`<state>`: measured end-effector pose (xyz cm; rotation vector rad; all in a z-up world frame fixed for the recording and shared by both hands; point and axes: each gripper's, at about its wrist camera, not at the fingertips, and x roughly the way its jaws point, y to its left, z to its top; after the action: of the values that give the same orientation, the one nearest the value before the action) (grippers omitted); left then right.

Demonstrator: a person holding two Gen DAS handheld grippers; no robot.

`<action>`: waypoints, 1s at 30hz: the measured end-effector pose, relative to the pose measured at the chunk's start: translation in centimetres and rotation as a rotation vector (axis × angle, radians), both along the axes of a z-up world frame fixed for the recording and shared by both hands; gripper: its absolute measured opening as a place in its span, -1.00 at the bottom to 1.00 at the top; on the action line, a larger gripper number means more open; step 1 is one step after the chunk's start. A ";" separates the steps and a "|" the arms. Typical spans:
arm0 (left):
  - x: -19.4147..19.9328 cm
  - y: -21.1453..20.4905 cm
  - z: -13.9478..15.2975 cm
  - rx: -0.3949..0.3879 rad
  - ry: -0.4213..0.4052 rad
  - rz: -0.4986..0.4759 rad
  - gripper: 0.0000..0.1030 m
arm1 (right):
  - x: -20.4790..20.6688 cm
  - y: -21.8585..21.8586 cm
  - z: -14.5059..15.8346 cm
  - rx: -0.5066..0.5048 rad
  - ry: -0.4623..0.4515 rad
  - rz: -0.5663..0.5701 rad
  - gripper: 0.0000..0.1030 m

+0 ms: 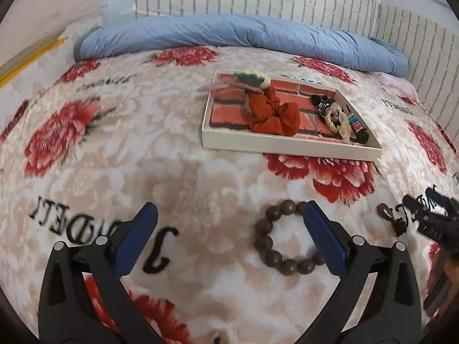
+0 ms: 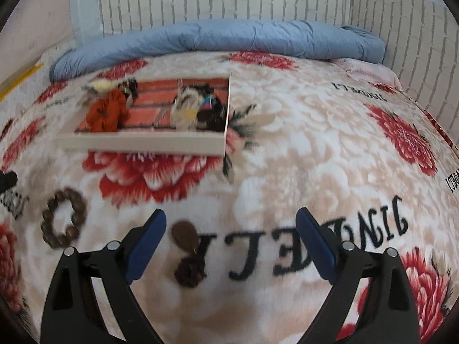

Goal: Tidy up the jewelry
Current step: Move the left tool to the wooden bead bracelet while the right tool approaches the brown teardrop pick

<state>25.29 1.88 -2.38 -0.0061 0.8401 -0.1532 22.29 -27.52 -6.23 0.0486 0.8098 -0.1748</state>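
Left view: my left gripper (image 1: pixel 229 215) gapes empty, bead bracelet (image 1: pixel 287 239) beside its right finger, tray (image 1: pixel 287 143) beyond. Right view: my right gripper (image 2: pixel 231 223) gapes empty over brown pendant (image 2: pixel 186 253). Risk: plush blanket (image 2: pixel 287 157) snagging fingertips; pendant slipping sideways.

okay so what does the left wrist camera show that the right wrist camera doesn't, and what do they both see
Only the left wrist view shows the left gripper, open, with one finger overlapping the edge of the wooden bead bracelet; the right gripper appears as a dark blur at its right edge.

Only the right wrist view shows the right gripper, open, with the brown drop earring lying between its fingers.

Both show the bracelet, the earring, the shallow tray holding the orange scrunchie and other accessories, the floral blanket and the blue quilt.
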 end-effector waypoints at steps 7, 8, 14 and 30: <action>0.4 -1.0 -3.5 0.031 0.084 0.012 0.90 | -0.6 1.3 -1.6 -0.064 0.025 0.015 0.75; 0.4 -1.3 -3.8 0.034 0.091 0.006 0.90 | -0.7 1.3 -1.7 -0.063 0.028 0.015 0.75; 0.1 -2.4 -5.0 0.077 0.084 -0.008 0.90 | -1.3 1.8 -2.6 -0.065 0.054 0.027 0.73; 0.6 -3.4 -6.4 0.089 0.104 -0.045 0.42 | -0.4 2.1 -3.7 -0.030 0.108 0.040 -0.14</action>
<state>25.92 -1.50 -8.81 0.0894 0.9506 -0.1591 21.85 -25.44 -9.89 -0.0053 0.9152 -0.1524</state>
